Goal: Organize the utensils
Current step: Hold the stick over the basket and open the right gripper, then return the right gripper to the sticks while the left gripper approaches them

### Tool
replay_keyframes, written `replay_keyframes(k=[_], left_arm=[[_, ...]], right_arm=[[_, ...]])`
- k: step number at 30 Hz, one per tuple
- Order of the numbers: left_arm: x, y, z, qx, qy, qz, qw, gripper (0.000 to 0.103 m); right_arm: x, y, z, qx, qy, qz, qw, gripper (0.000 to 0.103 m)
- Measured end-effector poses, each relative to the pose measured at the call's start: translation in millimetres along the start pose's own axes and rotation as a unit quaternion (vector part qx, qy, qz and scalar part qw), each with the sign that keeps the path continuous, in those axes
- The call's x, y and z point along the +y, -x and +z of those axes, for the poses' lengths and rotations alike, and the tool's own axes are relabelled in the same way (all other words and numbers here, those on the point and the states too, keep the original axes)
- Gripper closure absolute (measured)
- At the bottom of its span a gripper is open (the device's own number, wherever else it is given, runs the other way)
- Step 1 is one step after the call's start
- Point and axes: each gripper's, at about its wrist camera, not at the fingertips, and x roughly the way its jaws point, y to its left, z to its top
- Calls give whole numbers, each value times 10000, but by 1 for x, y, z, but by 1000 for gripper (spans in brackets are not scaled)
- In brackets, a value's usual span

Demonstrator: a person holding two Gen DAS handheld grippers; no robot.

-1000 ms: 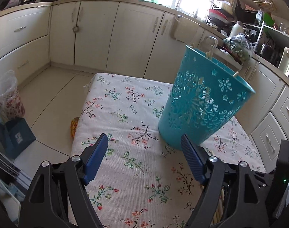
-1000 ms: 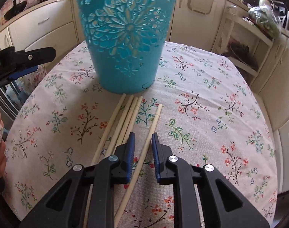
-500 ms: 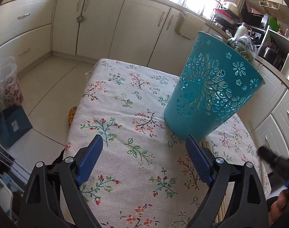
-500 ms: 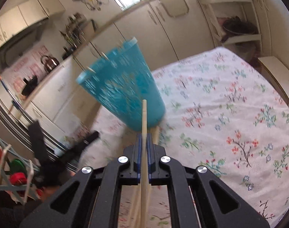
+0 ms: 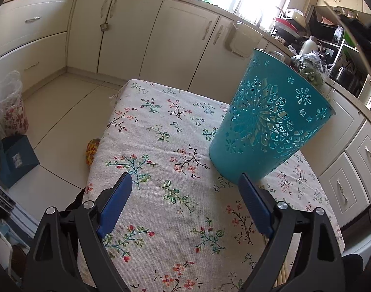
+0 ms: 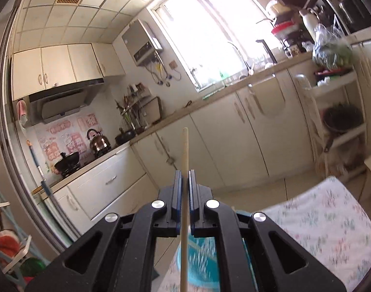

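A teal cut-out basket [image 5: 270,121] stands upright on the floral tablecloth [image 5: 166,146]. My left gripper [image 5: 185,182] hovers over the cloth just in front of it, open and holding nothing. Its right finger overlaps the basket's base in this view. Ends of several wooden chopsticks [image 5: 282,276] lie at the lower right under that finger. My right gripper [image 6: 185,177] is raised and shut on one wooden chopstick [image 6: 185,150], which sticks out past the pads. Below it the teal basket [image 6: 200,255] is blurred.
Cream kitchen cabinets [image 5: 127,36] run behind the table, with a bright window [image 6: 204,31] above the counter. A kettle [image 6: 99,142] and a black pot sit on the stove. A white shelf rack [image 6: 336,121] stands on the right. Bags [image 5: 7,112] stand on the floor at left.
My right gripper shut on one chopstick from the bundle on the cloth, lifted it and tilted up towards the kitchen wall. The left gripper stayed near the basket.
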Motion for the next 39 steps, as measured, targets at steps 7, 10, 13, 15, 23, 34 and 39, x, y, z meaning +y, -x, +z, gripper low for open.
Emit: replay_keyframes(k=[7, 10, 13, 15, 23, 34, 39], left_arm=[[3, 0, 0, -10, 62, -92, 9999, 18], [5, -1, 0, -13, 98, -133, 9999, 18], [6, -1, 0, -18, 126, -160, 9998, 18], [7, -2, 0, -15, 137, -170, 9998, 18], [8, -3, -1, 0, 159, -125, 9998, 18], [4, -1, -1, -44, 66, 61, 9999, 16], [5, 0, -1, -21, 66, 82, 9999, 15]], right_arm=[[-12, -48, -5, 151, 315, -599, 9976, 97], [-12, -56, -13, 444, 493, -734, 9951, 97], [-12, -57, -22, 612, 622, -779, 9931, 97], [-13, -57, -29, 764, 690, -763, 9918, 97], [-8, -2, -47, 715, 656, -648, 9932, 84], [-17, 69, -126, 1342, 536, -1080, 9836, 79], [-35, 51, -150, 2010, 471, -1416, 9682, 79]])
